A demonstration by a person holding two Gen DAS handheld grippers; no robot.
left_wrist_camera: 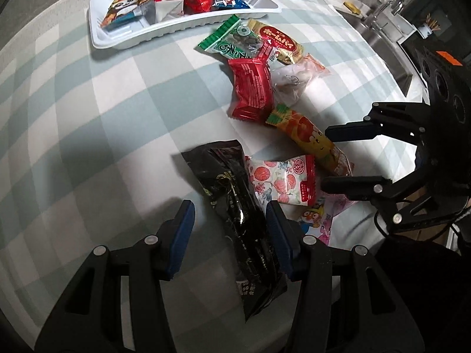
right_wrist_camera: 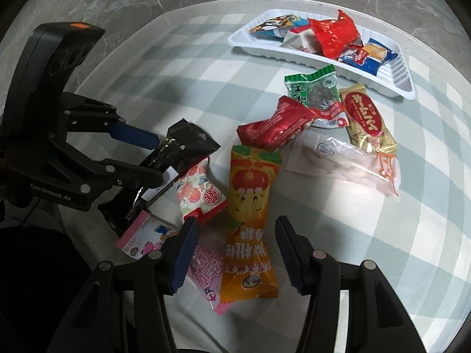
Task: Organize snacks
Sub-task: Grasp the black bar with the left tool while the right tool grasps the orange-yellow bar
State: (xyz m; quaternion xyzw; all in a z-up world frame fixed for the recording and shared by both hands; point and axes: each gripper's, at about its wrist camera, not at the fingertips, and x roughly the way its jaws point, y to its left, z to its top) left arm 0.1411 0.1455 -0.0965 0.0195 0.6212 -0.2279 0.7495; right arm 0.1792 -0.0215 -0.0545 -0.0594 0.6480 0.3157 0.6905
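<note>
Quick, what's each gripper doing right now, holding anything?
Left gripper: open around the black snack packet, not clamping it.
Right gripper: open over the orange snack packet, nothing held.

Both wrist cameras look steeply down, close over the checked-cloth tabletop, sharing the scattered snack packets and white ribbed plastic tray.
</note>
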